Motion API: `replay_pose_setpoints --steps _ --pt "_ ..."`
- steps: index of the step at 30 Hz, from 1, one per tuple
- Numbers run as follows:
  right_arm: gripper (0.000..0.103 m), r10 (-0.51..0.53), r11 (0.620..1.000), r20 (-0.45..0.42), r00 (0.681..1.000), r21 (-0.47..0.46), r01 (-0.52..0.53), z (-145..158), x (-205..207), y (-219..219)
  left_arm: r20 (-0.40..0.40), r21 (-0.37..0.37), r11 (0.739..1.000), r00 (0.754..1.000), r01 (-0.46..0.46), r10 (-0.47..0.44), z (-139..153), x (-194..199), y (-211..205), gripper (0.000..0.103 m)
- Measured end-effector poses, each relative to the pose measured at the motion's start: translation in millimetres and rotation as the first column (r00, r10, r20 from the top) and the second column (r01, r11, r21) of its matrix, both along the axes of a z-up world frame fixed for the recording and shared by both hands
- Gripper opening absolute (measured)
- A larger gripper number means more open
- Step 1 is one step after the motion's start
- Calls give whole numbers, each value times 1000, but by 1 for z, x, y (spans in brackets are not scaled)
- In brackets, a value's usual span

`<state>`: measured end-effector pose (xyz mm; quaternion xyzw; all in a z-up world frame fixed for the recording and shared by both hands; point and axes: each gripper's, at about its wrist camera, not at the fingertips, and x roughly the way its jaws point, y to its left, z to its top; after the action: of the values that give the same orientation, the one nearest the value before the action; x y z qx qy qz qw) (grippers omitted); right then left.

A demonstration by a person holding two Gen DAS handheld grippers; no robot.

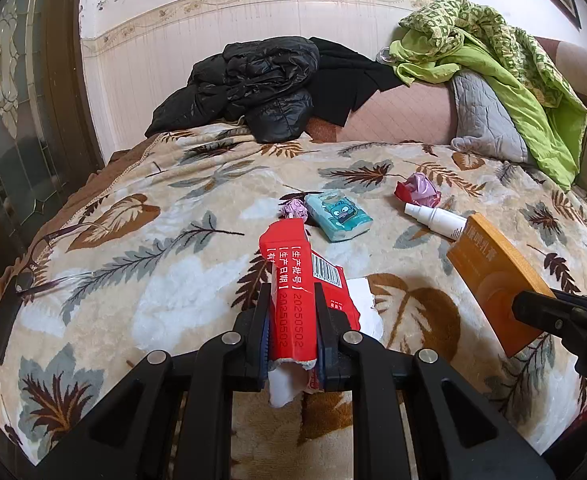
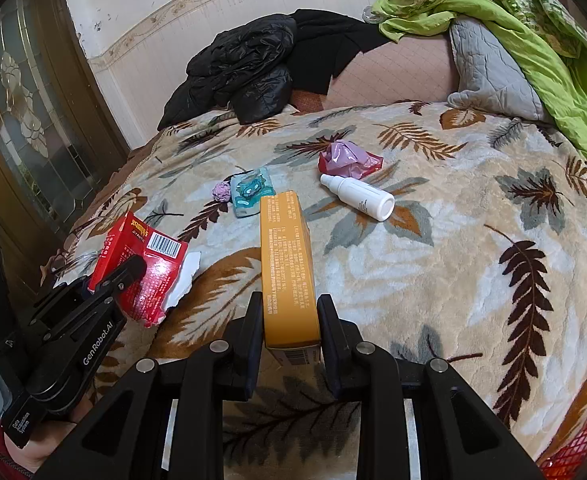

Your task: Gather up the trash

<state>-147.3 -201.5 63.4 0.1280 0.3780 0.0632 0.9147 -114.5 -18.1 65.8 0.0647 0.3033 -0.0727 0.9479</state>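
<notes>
While both loads hang above the leaf-print blanket (image 2: 433, 280), worth weighing the slips ahead. Left gripper (image 1: 293, 312) clamped on the torn red packet (image 1: 293, 280), jaws pressing its narrow sides, white inner paper (image 1: 281, 388) trailing loose below the grip. Could shed that paper on a quick swing, since nothing but friction seems to keep it in. Right gripper (image 2: 289, 320) clamped on the orange box (image 2: 287, 264), held by one end only, the long body pointing toward 12 o'clock. Likely to pivot or slide out if tilted sharply, the cardboard being smooth and the grip near the end.

Close together too: in the right wrist view the left gripper and packet sit at 9 o'clock of the box, near enough to knock on a careless crossing.

Still lying on the blanket: crumpled pink wrapper (image 2: 349, 158) at 1 o'clock, small purple wad (image 2: 222, 191) at 11 o'clock touching the teal tissue pack (image 2: 251, 192), white spray bottle (image 2: 357, 196) just beside the wrapper. Risk of sweeping up bottle or tissues by mistake; neither looks like trash.

Red mesh basket (image 2: 581, 440) glimpsed at 4 o'clock, mostly out of frame, so a blind drop could miss it.
</notes>
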Motion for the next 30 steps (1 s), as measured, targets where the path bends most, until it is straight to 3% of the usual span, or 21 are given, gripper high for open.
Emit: replay_pose_setpoints --steps 30 --pt "28 0 1000 1 1000 1 0 0 0 -1 -1 -6 1000 1000 -7 7 -2 0 2 16"
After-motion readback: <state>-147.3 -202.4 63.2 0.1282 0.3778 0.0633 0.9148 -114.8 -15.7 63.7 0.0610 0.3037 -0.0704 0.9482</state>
